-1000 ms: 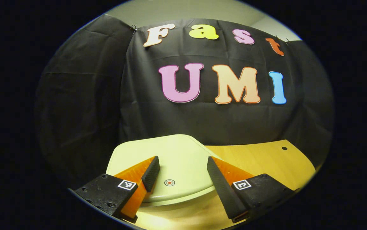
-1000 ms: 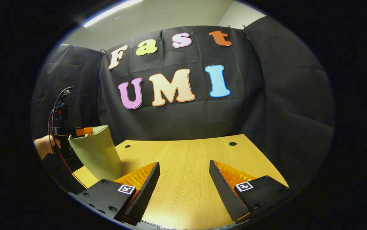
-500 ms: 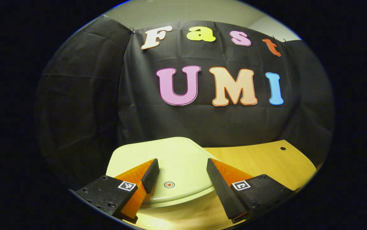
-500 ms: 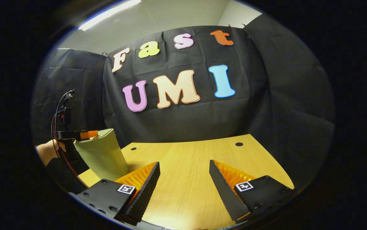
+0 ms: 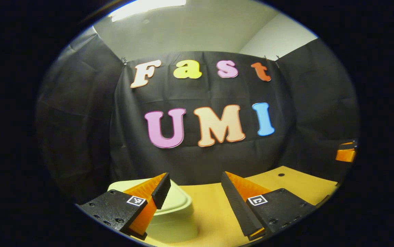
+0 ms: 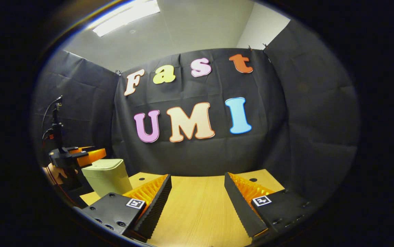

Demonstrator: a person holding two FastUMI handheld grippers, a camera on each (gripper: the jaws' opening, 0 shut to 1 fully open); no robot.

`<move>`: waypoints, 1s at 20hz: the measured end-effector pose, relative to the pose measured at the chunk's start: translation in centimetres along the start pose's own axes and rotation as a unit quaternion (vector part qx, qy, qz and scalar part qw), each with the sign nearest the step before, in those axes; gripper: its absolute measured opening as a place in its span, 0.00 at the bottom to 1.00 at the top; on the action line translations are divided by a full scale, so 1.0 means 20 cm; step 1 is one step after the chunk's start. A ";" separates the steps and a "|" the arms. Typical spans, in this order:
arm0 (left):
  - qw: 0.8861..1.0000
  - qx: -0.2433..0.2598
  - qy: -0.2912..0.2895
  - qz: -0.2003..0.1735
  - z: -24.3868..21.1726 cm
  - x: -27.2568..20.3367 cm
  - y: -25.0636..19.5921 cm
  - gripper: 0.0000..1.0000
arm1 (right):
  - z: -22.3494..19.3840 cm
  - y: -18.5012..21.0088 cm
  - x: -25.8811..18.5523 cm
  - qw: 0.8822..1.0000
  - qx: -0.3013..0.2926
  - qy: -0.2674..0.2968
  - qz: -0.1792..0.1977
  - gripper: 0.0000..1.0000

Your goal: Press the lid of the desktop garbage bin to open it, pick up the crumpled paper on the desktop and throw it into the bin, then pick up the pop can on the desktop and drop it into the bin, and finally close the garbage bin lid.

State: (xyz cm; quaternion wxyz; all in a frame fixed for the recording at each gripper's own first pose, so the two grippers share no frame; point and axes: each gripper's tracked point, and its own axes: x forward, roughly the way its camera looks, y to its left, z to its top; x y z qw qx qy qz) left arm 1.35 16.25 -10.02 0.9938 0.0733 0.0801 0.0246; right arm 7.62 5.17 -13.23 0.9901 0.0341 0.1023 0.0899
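The pale green desktop bin (image 5: pixel 174 209) stands low and left in the left gripper view, its lid down. My left gripper (image 5: pixel 195 192) hovers open, its left finger over the lid's near side and its right finger over bare table. In the right gripper view the bin (image 6: pixel 107 176) sits at the far left of the table, and the left gripper (image 6: pixel 78 156), held by a hand (image 6: pixel 54 173), is just behind and above the bin's top. My right gripper (image 6: pixel 197 195) is open over the wooden table with nothing between its fingers.
The wooden table (image 6: pixel 197 216) runs to the black cloth wall and has small cable holes (image 6: pixel 253 179) near its back edge. Part of the right gripper (image 5: pixel 346 152) shows at the far right of the left gripper view. A ceiling light is above.
The left gripper has lifted and drawn back from the bin lid, so the bin slid down and left in its view. Both views have tilted upward. The right gripper stays open over the table.
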 end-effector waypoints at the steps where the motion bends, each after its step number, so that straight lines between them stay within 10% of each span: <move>1: 1.000 -0.009 -0.005 -0.017 0.03 -0.01 -0.10 0.92 | 0.01 0.00 -0.01 1.000 0.002 -0.006 -0.003 0.98; 20: 0.989 -0.065 0.002 -0.132 0.04 -0.03 -0.74 0.93 | 0.11 -0.14 -0.14 0.998 -0.027 -0.047 -0.023 0.97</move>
